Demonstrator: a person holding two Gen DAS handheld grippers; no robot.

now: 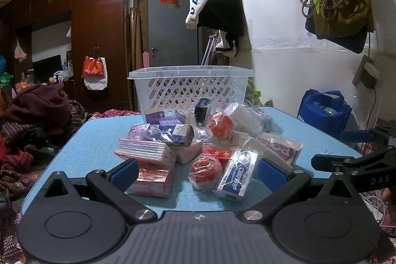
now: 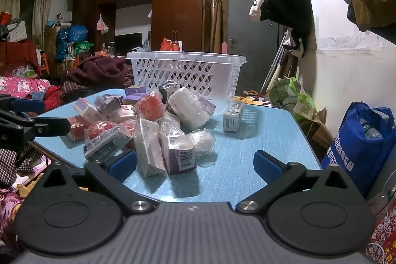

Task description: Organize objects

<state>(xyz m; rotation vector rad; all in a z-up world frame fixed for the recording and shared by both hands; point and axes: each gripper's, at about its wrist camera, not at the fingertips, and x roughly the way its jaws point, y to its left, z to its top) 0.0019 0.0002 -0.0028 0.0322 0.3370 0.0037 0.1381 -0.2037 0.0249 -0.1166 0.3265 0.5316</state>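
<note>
— Where's everything?
— The basket [image 1: 190, 83] stands at the table's [image 1: 99, 137] far end, the wrapped pile [image 1: 198, 147] before it. Both my grippers, left [image 1: 198, 173] and right [image 2: 195, 165], gape empty.
— Tricky handling?
— I'd guess light, slippery film; I'd pinch the toothpaste box [image 1: 235, 175] across its stiff sides.

left gripper [image 1: 198, 173]: black linkage arms, blue pads, silver screws, grey ribbed base | right gripper [image 2: 195, 165]: identical, white "DAS" lettering
</note>
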